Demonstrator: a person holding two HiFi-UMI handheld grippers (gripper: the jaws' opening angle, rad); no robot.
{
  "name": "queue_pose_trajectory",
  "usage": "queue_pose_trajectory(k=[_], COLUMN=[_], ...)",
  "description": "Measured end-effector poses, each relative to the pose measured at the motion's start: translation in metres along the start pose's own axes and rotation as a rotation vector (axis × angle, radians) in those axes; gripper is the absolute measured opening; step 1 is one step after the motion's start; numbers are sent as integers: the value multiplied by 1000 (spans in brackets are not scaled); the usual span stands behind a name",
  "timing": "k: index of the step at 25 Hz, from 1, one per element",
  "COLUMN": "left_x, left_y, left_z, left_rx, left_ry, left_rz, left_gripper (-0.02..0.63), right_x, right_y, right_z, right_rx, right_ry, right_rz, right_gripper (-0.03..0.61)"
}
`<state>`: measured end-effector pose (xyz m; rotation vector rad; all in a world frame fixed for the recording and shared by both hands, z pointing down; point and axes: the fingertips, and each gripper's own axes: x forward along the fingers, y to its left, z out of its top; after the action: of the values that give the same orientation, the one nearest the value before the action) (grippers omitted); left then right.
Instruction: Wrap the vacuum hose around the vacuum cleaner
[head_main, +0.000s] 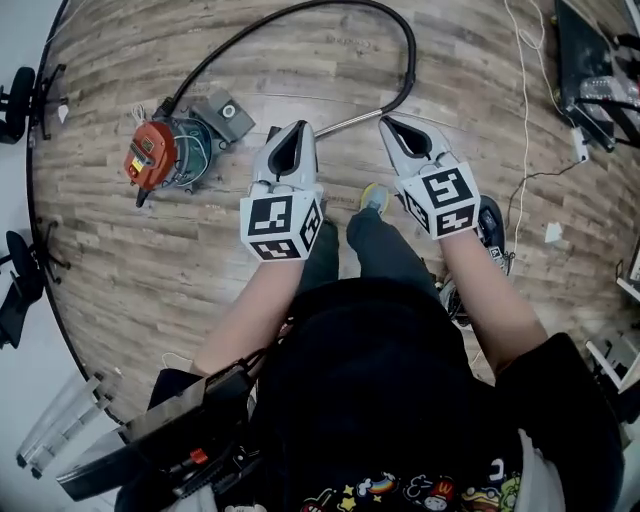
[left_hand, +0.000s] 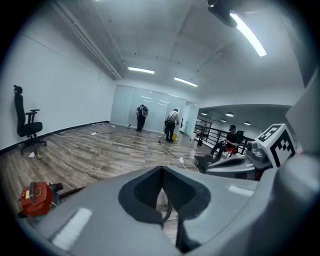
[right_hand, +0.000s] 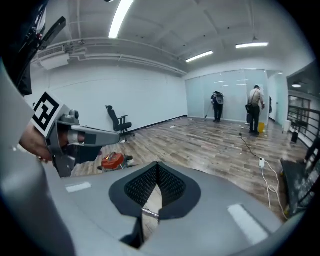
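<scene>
The vacuum cleaner, orange-red with a dark drum, lies on the wood floor at the left. Its black hose loops away from it and round to the right, ending in a metal wand that lies between my two grippers. My left gripper is shut and empty, its tips just left of the wand's end. My right gripper is shut too, holding nothing, just right of the wand. In the left gripper view the vacuum cleaner sits low left; in the right gripper view the vacuum cleaner shows beyond the left gripper.
White cables and a power strip run over the floor at the right, beside black equipment. Office chairs stand along the left wall. The holder's foot is under the grippers. Two people stand far off.
</scene>
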<state>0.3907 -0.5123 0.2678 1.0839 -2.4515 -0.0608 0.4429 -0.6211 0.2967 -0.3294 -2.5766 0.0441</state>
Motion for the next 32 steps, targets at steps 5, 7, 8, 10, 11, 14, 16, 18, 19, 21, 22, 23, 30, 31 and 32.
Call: queue_pose_trajectory(k=[5, 7, 8, 10, 11, 14, 16, 18, 19, 21, 22, 23, 30, 31, 32], left_x=[32, 47, 54, 67, 74, 96, 110, 126, 136, 159, 170, 181, 229, 233, 236], left_y=[51, 71, 82, 105, 116, 144, 159, 175, 183, 199, 206, 212, 229, 231, 234], left_z=[-64, -100, -119, -162, -185, -257, -306, -355, -381, -431, -455, -477, -592, -602, -611], left_rx=[-77, -115, -134, -177, -200, -259, -297, -335, -351, -384, -398, -409, -425, -429, -436], left_ry=[12, 15, 15, 14, 13, 21, 32, 46, 55, 79, 91, 102, 179, 182, 185], left_rz=[82, 120, 140, 186, 211, 266, 295, 324, 335, 352, 359, 363, 334, 333, 335], left_gripper=[0, 0, 0, 0, 0, 0, 0, 0, 0, 0, 0, 0, 0, 1, 0], right_x=[75, 110, 129, 167, 187, 242, 276, 309, 325, 356, 371, 385, 460, 469, 478], right_y=[15, 19, 22, 29, 32, 39, 42, 45, 45, 43, 41, 39, 15, 12, 10], right_z=[-47, -79, -98, -140, -163, -236, -284, -330, -353, -398, -420, -442, -572, -587, -599], right_rx=[-114, -166, -196, -262, -292, -373, -431, -487, -516, -567, -588, -608, -755, -781, -807], right_ry=[82, 118, 137, 181, 205, 269, 303, 335, 351, 385, 404, 421, 521, 536, 549], right_rz=[123, 180, 207, 268, 299, 382, 438, 492, 517, 561, 579, 594, 646, 652, 658], right_gripper=[29, 44, 46, 58, 71, 96, 108, 113, 118, 123, 124, 130, 156, 164, 164])
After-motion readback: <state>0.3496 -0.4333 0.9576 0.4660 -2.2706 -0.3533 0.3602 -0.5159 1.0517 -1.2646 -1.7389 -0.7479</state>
